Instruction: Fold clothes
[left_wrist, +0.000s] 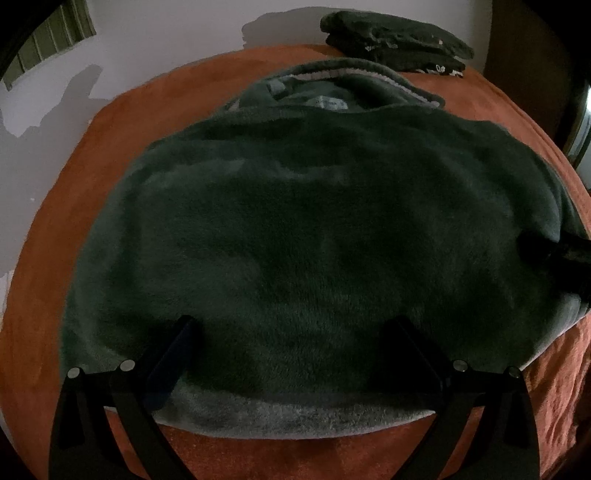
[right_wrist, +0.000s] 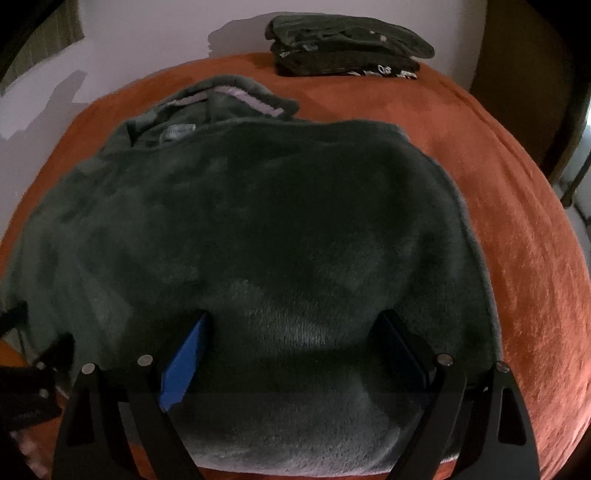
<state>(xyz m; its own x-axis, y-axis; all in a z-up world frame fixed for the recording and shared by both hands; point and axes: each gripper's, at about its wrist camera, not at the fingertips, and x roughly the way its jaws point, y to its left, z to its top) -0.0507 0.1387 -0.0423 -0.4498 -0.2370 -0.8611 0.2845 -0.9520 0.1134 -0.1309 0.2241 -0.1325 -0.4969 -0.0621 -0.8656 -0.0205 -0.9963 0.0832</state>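
Left gripper (left_wrist: 291, 328): fingers spread wide, nothing pinched between them, tips hovering over the near part of a dark green fleece garment (left_wrist: 314, 229). Right gripper (right_wrist: 295, 325): same stance, fingers well apart with blue pads (right_wrist: 184, 362) showing, tips above the fleece near its front hem, holding nothing. Right gripper's tip also just visible at the far right edge of the left view.

Fleece lying flat and bulky on the bed, collar (left_wrist: 343, 75) with pale trim and a label at the far end, hem toward the cameras. Whether already doubled over or merely spread out, hard to tell; fits either a garment laid ready or one partly folded.

Likely trouble from here: thick, plush pile slipping out of a shallow pinch; grabbing only the top layer and dragging it off the lower one; uneven pull between the two sides skewing any fold line; dim light hiding the true hem edge.

Underneath, a rust-orange bed cover (left_wrist: 140, 122), soft and lightly wrinkled, apt to bunch along with the cloth. At the far end, a stack of folded dark clothes (right_wrist: 347, 48). Beyond, a pale wall, a striped green hanging at upper left, dark furniture at right.
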